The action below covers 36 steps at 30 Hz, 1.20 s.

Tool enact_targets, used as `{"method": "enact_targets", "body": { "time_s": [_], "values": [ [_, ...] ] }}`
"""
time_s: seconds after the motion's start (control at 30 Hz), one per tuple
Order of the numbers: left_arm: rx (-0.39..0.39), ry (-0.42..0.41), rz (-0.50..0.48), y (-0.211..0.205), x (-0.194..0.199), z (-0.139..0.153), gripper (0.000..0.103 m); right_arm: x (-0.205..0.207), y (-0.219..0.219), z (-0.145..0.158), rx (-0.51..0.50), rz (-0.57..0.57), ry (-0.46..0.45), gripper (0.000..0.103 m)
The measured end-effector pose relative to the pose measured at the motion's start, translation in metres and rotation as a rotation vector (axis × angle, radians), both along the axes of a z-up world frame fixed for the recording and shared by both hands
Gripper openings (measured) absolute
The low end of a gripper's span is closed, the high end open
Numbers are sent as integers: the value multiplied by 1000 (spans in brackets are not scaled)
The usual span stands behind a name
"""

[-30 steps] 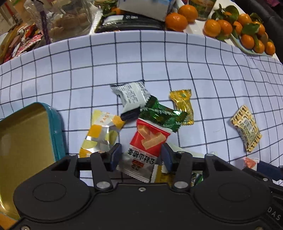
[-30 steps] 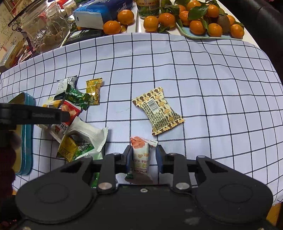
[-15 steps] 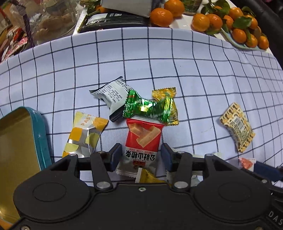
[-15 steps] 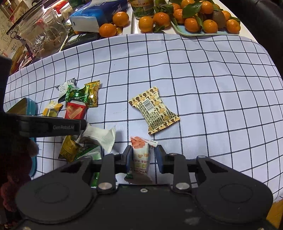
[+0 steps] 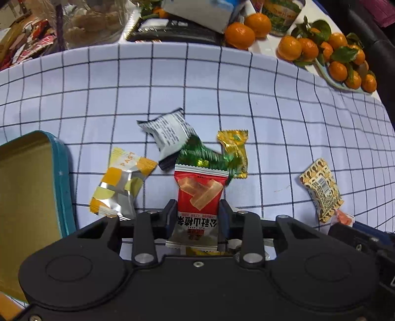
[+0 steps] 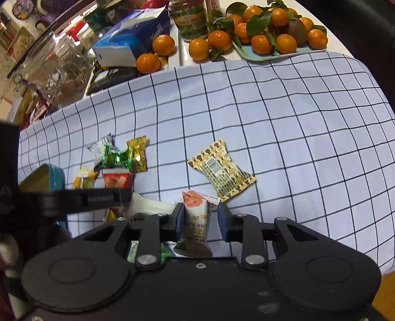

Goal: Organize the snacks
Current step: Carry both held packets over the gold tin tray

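My left gripper (image 5: 198,217) is shut on a red snack packet (image 5: 198,197) and holds it above the checked cloth. Just beyond it lie a green wrapper (image 5: 207,158), a gold candy (image 5: 234,148), a grey-white packet (image 5: 167,133) and a yellow-silver packet (image 5: 118,182). An open teal tin (image 5: 61,177) with a gold inside stands at the left. My right gripper (image 6: 200,222) is shut on a white and orange snack packet (image 6: 196,217). A brown patterned packet (image 6: 221,170) lies on the cloth ahead of it.
At the table's far edge are loose tangerines (image 6: 163,44), a tray of tangerines (image 6: 271,51), a blue tissue pack (image 6: 130,39), a green can (image 6: 192,17) and a glass jar (image 6: 56,71). More packets (image 6: 148,205) lie under the left gripper's body.
My left gripper has closed on the red packet and lifted it from the pile. The green wrapper shifted. My right gripper kept its hold and rose a little.
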<state>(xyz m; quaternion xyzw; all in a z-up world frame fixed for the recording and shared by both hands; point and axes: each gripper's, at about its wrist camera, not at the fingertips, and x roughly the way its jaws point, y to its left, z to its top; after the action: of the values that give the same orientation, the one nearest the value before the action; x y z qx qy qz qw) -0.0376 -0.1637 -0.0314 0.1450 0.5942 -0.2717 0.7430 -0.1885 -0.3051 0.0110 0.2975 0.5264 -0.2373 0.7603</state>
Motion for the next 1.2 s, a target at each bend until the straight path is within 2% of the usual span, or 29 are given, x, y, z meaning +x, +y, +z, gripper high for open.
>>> {"method": "enact_targets", "body": {
  "time_s": [0.27, 0.57, 0.73, 0.87, 1.0, 1.2],
  "values": [
    [-85, -14, 63, 35, 16, 35, 44, 18, 7, 11, 16, -48, -29, 31],
    [-73, -76, 199, 81, 44, 48, 44, 66, 46, 17, 42, -4, -68, 31],
    [-44, -109, 274, 115, 59, 49, 44, 95, 78, 16, 41, 71, -98, 31],
    [-28, -102, 339, 141, 71, 47, 44, 113, 106, 15, 40, 157, -125, 31],
    [-8, -95, 400, 161, 82, 46, 44, 126, 133, 14, 50, 241, -153, 31],
    [34, -139, 467, 187, 89, 48, 44, 139, 172, 12, 53, 350, -179, 31]
  ]
}}
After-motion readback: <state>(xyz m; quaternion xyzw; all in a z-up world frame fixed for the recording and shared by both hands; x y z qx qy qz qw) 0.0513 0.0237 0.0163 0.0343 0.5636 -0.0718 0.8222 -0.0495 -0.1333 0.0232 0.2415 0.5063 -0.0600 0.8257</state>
